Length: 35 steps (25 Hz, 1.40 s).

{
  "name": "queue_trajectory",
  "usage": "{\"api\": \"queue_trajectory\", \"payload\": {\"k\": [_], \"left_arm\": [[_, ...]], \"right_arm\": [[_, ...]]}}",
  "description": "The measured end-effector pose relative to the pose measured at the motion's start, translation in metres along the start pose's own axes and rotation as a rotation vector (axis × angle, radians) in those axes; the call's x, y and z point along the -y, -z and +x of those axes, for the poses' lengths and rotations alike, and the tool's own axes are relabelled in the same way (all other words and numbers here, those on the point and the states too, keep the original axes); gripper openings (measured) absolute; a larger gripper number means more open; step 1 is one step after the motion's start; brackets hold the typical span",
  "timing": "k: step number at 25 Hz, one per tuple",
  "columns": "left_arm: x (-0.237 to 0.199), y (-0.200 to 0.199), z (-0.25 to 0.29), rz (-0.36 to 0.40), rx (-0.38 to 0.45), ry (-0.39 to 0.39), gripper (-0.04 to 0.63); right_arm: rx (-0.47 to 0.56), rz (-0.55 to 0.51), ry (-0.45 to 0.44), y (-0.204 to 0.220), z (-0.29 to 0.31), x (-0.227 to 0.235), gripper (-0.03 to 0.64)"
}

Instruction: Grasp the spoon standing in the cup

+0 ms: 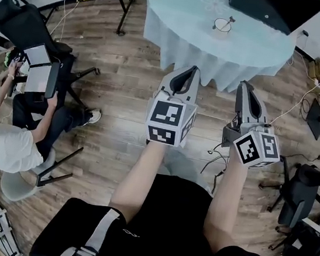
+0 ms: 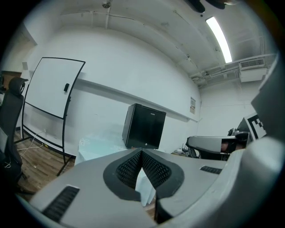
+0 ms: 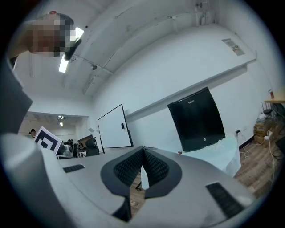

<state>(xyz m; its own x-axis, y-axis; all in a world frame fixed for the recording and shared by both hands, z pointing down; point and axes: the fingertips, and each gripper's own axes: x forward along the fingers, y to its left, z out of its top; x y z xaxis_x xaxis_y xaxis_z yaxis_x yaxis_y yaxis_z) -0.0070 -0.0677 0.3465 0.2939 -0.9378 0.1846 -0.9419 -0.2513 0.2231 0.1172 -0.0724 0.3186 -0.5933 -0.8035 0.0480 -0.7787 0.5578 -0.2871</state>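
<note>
The spoon (image 1: pixel 230 21) stands in a white cup (image 1: pixel 222 25) on the round table (image 1: pixel 182 9) with a pale blue cloth. In the head view it is well apart from both grippers. The left gripper (image 1: pixel 187 70) and the right gripper (image 1: pixel 245 86) are held side by side above the wooden floor (image 1: pixel 124 90).

Left gripper view — the jaws are pressed together with nothing between them, and a black mini fridge (image 2: pixel 144 126) stands behind.

Right gripper view — the jaws also meet, empty.

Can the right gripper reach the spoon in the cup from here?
Probably not yet: the right gripper is shut and well short of the table where the spoon stands in the cup. Nothing blocks the way.
</note>
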Motion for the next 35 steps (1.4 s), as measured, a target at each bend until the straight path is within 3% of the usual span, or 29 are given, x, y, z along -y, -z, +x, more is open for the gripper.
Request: {"api": "queue_trajectory", "payload": {"k": [7,17,22,35], "left_arm": [[0.029,-0.032,0.037,0.104,0.024,0.026,0.011],[0.045,-0.069,0.064,0.191,0.063,0.046,0.011],[0.049,-0.068,0.075,0.221,0.057,0.064,0.011],[0.005,-0.051,0.135,0.179,-0.016,0.038,0.011]], "right_arm": [[0.092,0.020,0.028,-0.044,0.011,0.059,0.005],[0.151,0.003,0.010,-0.078,0.029,0.079,0.005],[0.155,0.007,0.023,-0.079,0.035,0.090,0.005],[0.077,0.021,0.011,-0.057,0.109,0.113,0.005]]}}
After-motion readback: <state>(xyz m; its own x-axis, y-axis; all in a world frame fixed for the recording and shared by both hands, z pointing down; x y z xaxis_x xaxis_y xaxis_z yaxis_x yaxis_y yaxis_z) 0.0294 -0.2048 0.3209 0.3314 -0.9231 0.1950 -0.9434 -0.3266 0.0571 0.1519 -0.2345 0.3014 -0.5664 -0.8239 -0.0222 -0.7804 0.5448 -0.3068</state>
